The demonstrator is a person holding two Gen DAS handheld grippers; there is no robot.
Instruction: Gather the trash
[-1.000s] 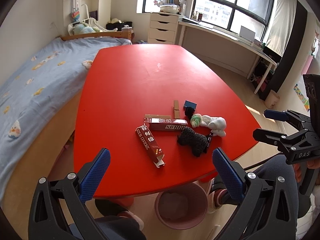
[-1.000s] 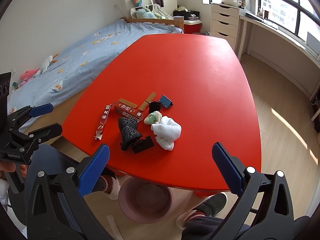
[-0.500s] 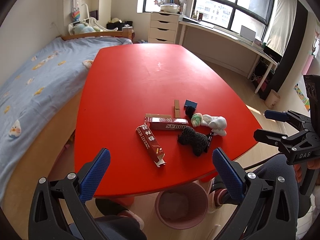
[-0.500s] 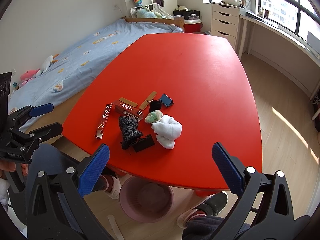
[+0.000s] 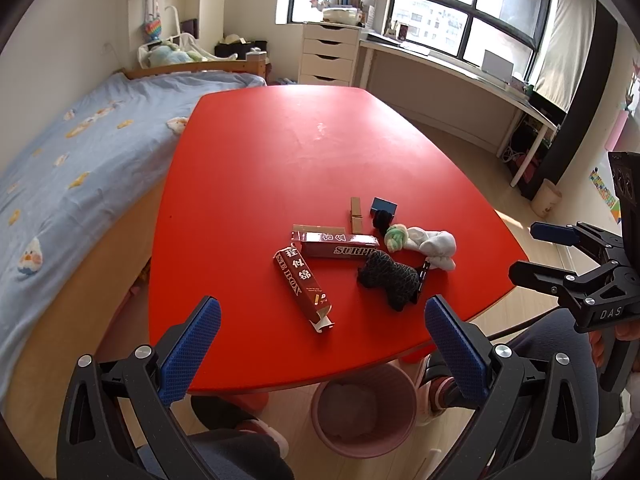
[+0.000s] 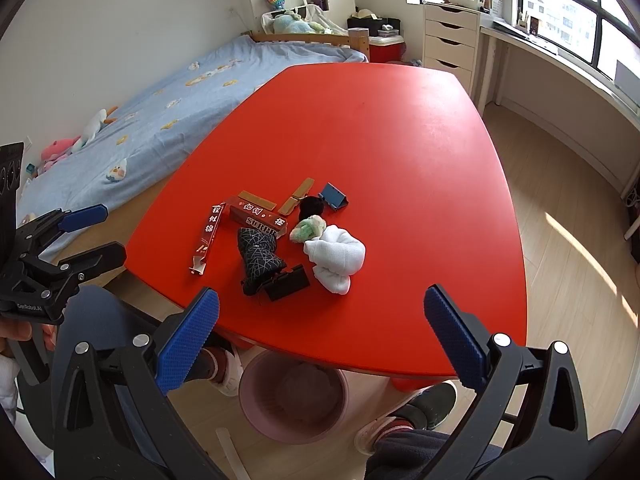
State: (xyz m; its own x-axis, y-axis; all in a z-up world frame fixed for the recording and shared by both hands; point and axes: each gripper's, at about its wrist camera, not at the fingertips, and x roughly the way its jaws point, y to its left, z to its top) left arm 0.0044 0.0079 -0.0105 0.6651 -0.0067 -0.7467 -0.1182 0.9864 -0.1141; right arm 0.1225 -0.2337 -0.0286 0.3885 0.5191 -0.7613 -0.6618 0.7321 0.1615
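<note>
A pile of items lies near the front edge of the red table (image 5: 280, 152): two dark red cartons (image 5: 302, 280) (image 5: 340, 245), a black netted sock (image 5: 390, 276), a white sock (image 5: 434, 245), a green-white ball (image 5: 396, 237), a black clip (image 6: 287, 282), a blue stand (image 5: 383, 207) and cardboard strips (image 5: 355, 214). A pink bin (image 5: 364, 408) stands on the floor under the table's front edge. My left gripper (image 5: 322, 352) is open and empty, held above that edge. My right gripper (image 6: 320, 334) is open and empty, to the right of the left one.
A bed with a blue cover (image 5: 60, 168) runs along the table's left side. A white drawer unit (image 5: 328, 54) and a long desk (image 5: 460, 76) stand under the windows. The person's knees and shoes (image 6: 404, 420) are beside the bin.
Both grippers have drifted very slightly; the view has shifted a little. The items on the table have not moved.
</note>
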